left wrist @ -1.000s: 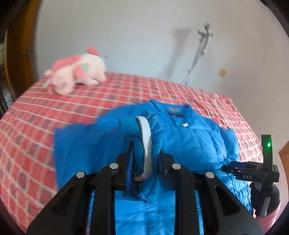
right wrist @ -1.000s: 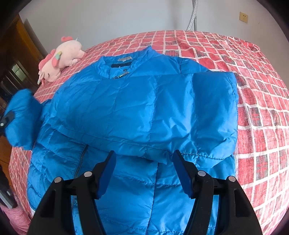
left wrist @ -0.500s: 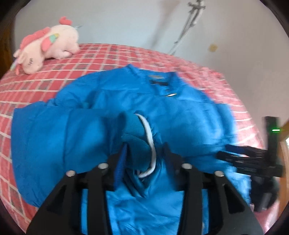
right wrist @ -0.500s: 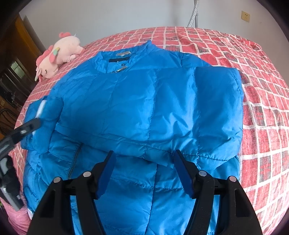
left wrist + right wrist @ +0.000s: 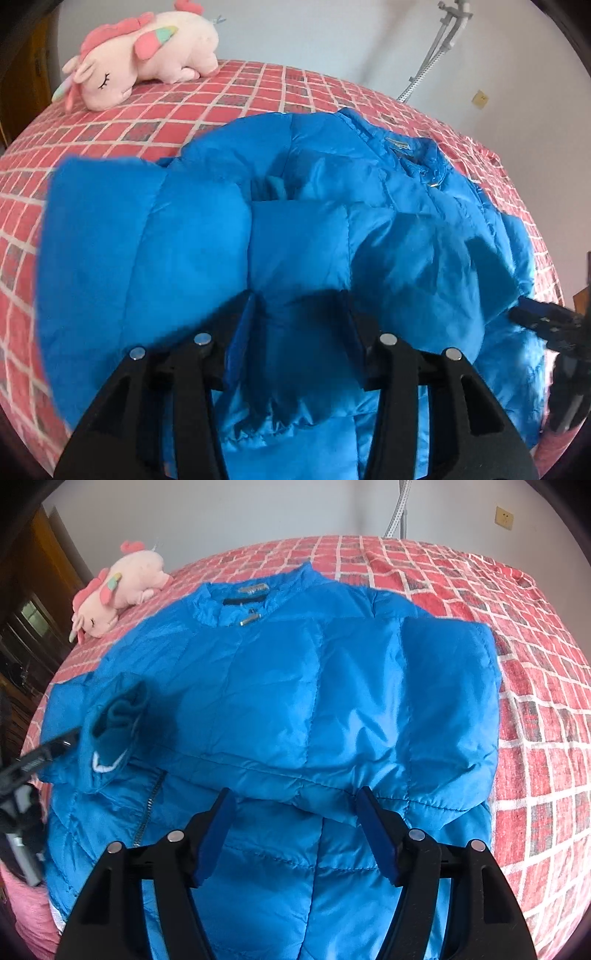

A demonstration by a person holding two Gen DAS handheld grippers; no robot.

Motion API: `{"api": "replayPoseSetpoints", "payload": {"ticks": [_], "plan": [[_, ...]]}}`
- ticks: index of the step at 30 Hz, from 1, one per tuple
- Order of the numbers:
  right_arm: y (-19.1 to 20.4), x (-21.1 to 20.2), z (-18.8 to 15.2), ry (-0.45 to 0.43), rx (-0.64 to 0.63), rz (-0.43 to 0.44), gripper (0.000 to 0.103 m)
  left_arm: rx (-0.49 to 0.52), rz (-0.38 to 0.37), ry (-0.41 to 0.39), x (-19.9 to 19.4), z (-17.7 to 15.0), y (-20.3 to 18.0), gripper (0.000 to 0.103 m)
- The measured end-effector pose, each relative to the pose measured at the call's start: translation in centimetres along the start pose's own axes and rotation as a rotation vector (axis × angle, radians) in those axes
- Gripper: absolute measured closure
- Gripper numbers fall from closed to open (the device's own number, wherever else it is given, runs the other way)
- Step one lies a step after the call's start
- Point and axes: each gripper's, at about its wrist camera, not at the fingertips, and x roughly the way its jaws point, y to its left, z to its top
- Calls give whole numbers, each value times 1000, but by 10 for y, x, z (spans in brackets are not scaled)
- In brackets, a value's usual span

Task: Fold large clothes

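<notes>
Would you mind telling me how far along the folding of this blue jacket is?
Done: one sleeve lies folded across the chest of the jacket on the bed. In hand: the other sleeve sits between the left claw's fingers over the front, not yet flat; I cannot tell whether it is gripped. The right claw hovers open. Left: flattening that sleeve, then folding the body.

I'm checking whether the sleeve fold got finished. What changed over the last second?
The left tool carried the sleeve cuff inward over the blue jacket, then spread its jaws. The cuff now lies past its fingertips, apparently let go. The right tool stayed open over the jacket's lower front. The other sleeve stayed folded across the chest, and the plush toy stayed put.
</notes>
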Motion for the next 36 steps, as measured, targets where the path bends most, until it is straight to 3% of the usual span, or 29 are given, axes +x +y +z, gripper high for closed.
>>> {"api": "replayPoseSetpoints", "payload": {"ticks": [4,8,16,17,20,22,27,33,36], "plan": [[12,-17,9,-28,-15,87,34,-32,-23,-26,-19,5,5,59],[42,-19,23,4,-63,156,33,-29,40,-94,-39,10,10,57],[102,20,47,119,-95,264,33,-64,75,-106,-43,16,22,57],[105,27,48,137,-86,282,36,-68,72,-111,-44,16,23,57],[110,47,52,185,-56,336,68,-69,86,-144,-52,16,26,57],[107,49,52,183,-36,370,77,-70,85,-162,-57,16,27,57],[85,22,51,85,-26,323,84,-75,69,-214,-72,17,27,57],[14,-21,46,-45,58,161,85,-24,31,-231,-72,16,11,57],[-23,-34,42,-82,122,106,85,21,54,-211,-60,15,-3,57]]}}
